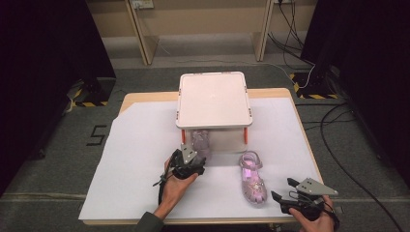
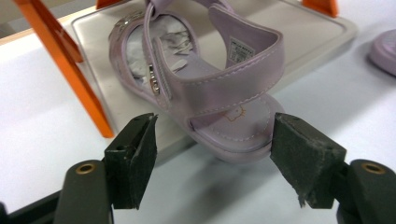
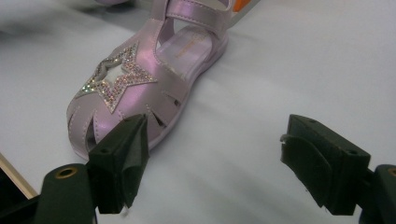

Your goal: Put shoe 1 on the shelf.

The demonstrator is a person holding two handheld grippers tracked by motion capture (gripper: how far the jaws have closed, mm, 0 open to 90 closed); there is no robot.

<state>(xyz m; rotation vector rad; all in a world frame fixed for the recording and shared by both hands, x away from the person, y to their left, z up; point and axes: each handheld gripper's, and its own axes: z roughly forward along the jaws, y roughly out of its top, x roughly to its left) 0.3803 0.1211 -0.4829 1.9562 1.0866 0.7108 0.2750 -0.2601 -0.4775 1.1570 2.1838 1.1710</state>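
Observation:
Two lilac child's sandals. One sandal (image 1: 200, 140) (image 2: 205, 88) lies on the lower tray (image 2: 303, 37) of a white shelf (image 1: 212, 99) with orange legs (image 2: 70, 65), its heel sticking out over the tray's edge. My left gripper (image 1: 192, 151) (image 2: 212, 158) is open, one jaw on each side of that heel with gaps showing. The other sandal (image 1: 252, 178) (image 3: 140, 79), with a glitter star on its toe, lies on the white paper to the right. My right gripper (image 1: 284, 189) (image 3: 215, 163) stands open just right of its toe, nothing between its jaws.
The shelf's flat top hides most of the first sandal from above. White paper (image 1: 140, 159) covers the wooden table, whose front edge (image 3: 14, 179) is close behind the right gripper. Cables (image 1: 338, 145) lie on the floor to the right.

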